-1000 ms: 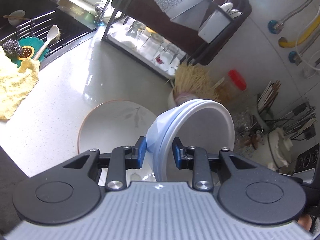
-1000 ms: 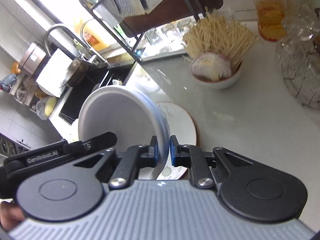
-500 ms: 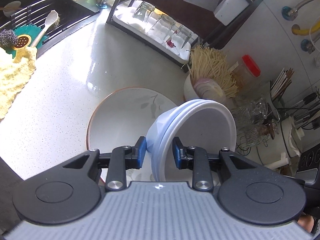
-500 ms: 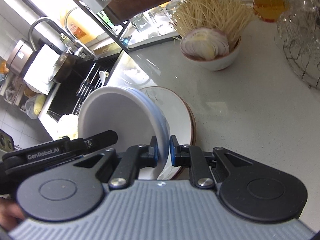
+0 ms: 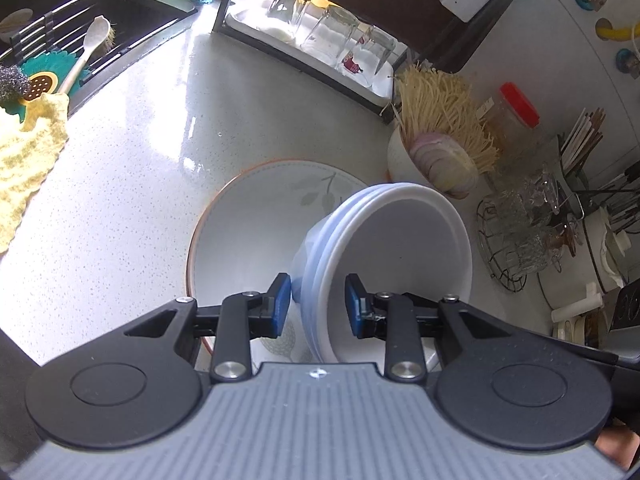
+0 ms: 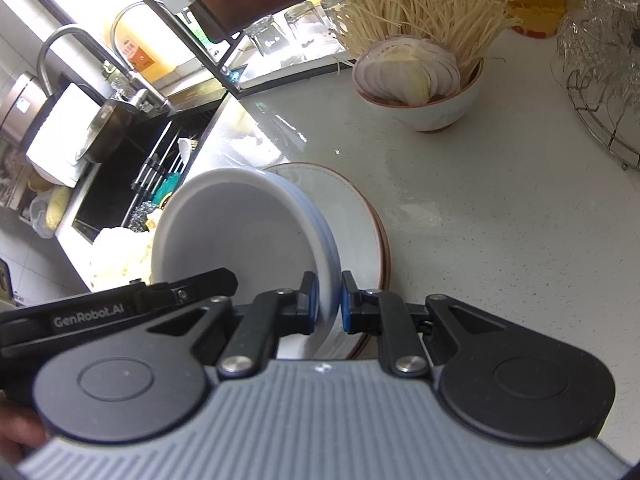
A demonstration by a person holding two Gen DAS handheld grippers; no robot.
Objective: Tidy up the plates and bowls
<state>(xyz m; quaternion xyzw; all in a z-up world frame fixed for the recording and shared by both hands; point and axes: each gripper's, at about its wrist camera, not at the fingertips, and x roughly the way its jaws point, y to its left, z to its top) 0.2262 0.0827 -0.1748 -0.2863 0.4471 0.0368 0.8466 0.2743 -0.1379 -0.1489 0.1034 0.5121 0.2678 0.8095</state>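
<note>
Speckled white counter [image 5: 132, 168], pale-blue nested bowls [image 5: 384, 240] tilted — both claws [image 5: 318, 304] [image 6: 326, 304] gripping their rims.

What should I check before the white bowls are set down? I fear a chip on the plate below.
1. Left tool grips the rim of the white bowls: ok.
2. Right tool grips the opposite rim: ok.
3. Bowls over the leaf-patterned plate: ok, they overlap its right part.
4. Bowls level: not ok, tilted steeply, opening facing sideways.
5. Plate bare where they land: cannot tell, the bowls hide part of it.
6. Clear of the onion and noodle bowl: ok, apart.
</note>
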